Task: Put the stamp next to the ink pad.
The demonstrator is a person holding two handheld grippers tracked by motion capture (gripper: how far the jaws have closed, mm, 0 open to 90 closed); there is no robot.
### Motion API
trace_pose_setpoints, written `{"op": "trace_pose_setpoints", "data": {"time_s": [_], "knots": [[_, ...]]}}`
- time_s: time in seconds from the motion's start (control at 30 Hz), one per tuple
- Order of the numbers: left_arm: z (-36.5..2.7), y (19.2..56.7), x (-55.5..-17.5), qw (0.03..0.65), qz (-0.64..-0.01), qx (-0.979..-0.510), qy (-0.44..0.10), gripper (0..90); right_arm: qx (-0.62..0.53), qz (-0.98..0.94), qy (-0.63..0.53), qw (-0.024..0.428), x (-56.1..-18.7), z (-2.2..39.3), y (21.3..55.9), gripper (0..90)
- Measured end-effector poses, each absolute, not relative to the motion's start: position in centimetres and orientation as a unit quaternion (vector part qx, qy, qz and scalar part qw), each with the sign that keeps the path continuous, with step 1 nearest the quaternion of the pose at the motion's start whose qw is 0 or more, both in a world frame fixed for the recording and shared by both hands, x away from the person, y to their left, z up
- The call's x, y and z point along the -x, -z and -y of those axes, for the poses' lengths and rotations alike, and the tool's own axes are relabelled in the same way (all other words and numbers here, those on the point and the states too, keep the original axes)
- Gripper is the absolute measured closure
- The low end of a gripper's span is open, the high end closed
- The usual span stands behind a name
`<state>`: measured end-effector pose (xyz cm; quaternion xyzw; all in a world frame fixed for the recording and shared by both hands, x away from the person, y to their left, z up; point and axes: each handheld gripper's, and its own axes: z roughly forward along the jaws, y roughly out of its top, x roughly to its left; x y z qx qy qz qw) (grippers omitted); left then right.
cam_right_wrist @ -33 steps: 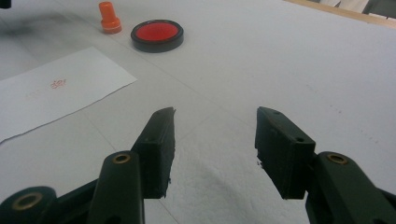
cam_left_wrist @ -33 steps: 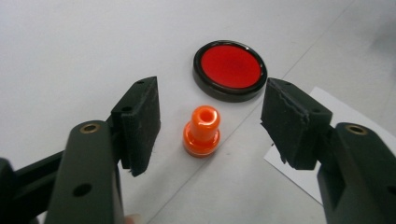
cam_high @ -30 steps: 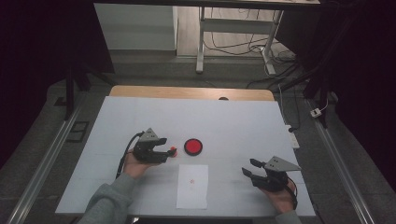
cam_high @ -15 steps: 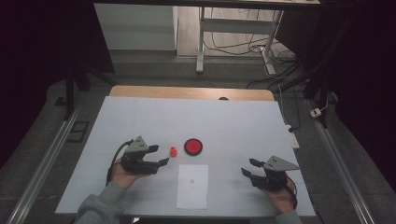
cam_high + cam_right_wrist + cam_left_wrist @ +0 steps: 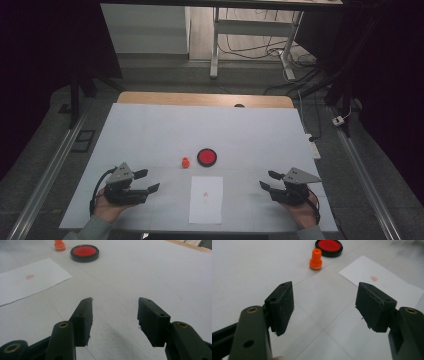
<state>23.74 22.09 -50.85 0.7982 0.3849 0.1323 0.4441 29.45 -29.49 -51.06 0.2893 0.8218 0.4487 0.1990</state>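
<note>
We take the round red ink pad [image 5: 206, 157] as our marker on the white table [image 5: 150, 125]; the little orange stamp [image 5: 185, 162] stands just beside the ink pad, on its left, close to it but not touching. The stamp stands straight up, so its long way runs up and down, with the wide foot on the table and the thin knob on top.

The left claw [image 5: 151, 180] sits nearer to us than the ink pad and well off to its left; its jaws have just been opening, they stand wide apart, and nothing is between them. In the left gripper view the stamp [image 5: 315, 260] lies out in front of the claw, almost straight ahead of the gap, with the ink pad [image 5: 329, 247] just behind it.

The right claw [image 5: 266, 180] sits nearer to us than the ink pad and off to its right; its jaws are also apart, about half way, and hold nothing. The left claw is closer to the stamp than the right one; so we think that if the stamp has to be picked up, the left hand should do it, going straight ahead and pinching the stamp from both sides.

The sheet of paper [image 5: 206, 199] lies nearer to us than the ink pad, almost right below it; a small red mark [image 5: 374, 278] is on the paper, but it is too small and faint for us to read; we see no other words or names.
</note>
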Motion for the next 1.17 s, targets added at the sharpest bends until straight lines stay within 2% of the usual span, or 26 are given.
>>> {"op": "trace_pose_setpoints", "data": {"time_s": [0.23, 1.17], "knots": [[-23.21, 51.49, -23.39, 0.441, -0.396, -0.794, -0.132, 31.2, -0.284, -0.829, -0.434, 0.208, -29.54, 29.68, 51.2, 45.7], [-22.8, 51.74, -23.91, 0.435, -0.39, -0.802, -0.128, 31.7, -0.284, -0.826, -0.441, 0.207, -29.32, 29.89, 51.04, 45.4]]}}
